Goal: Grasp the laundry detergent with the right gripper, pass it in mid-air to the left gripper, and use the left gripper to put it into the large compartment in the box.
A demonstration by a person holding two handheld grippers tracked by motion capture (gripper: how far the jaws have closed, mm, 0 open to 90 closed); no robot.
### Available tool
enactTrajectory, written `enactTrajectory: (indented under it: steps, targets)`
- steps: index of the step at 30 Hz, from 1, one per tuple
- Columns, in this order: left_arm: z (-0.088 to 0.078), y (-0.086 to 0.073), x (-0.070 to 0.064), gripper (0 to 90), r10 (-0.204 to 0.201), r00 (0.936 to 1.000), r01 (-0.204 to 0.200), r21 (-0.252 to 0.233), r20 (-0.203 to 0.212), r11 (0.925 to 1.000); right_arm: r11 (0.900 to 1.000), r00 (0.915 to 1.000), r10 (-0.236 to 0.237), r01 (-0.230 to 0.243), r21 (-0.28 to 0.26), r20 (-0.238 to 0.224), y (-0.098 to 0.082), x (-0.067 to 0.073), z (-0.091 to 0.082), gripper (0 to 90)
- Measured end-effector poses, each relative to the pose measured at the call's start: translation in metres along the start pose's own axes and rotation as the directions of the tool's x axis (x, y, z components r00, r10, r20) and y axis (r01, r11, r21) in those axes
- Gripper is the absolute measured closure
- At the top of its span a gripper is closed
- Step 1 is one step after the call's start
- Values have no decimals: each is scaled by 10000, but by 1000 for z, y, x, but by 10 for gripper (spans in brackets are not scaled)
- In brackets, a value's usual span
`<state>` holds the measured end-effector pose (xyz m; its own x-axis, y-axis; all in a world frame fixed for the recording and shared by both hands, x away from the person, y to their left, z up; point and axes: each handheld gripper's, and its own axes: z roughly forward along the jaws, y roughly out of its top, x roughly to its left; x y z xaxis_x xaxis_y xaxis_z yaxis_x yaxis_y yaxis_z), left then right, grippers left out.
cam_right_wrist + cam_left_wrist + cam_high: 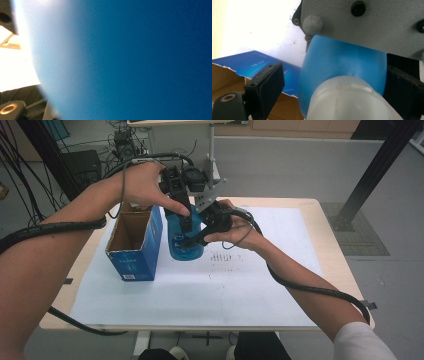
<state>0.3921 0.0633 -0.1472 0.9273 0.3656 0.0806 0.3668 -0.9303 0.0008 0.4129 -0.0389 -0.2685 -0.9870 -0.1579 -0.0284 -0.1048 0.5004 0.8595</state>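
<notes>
A blue bottle with a whitish cap stands upright on the white sheet, right beside an open blue cardboard box. My right gripper comes in from the right and is shut on the bottle's body; the blue bottle wall sits blurred right against its camera. My left gripper points down at the bottle's top. In the left gripper view the cap lies between the jaws of the left gripper, and a gap shows between the left pad and the cap. The bottle's shoulder is beyond it.
The box is open at the top with torn cardboard flaps. The grey plate of the right gripper hangs just over the bottle. A white sheet covers most of the wooden table. Cables trail off both forearms.
</notes>
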Motion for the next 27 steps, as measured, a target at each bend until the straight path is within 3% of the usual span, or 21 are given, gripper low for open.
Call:
enactTrajectory:
  steps: [11,27]
  targets:
    - [2,2,0,224,108,9999,-107,-51,102,9999,9997,9997,-241,241,-51,57,0,-1,0,440]
    - [2,6,0,350,243,9985,-246,65,499,9997,10000,9999,-76,76,46,88,-3,-1,-3,439]
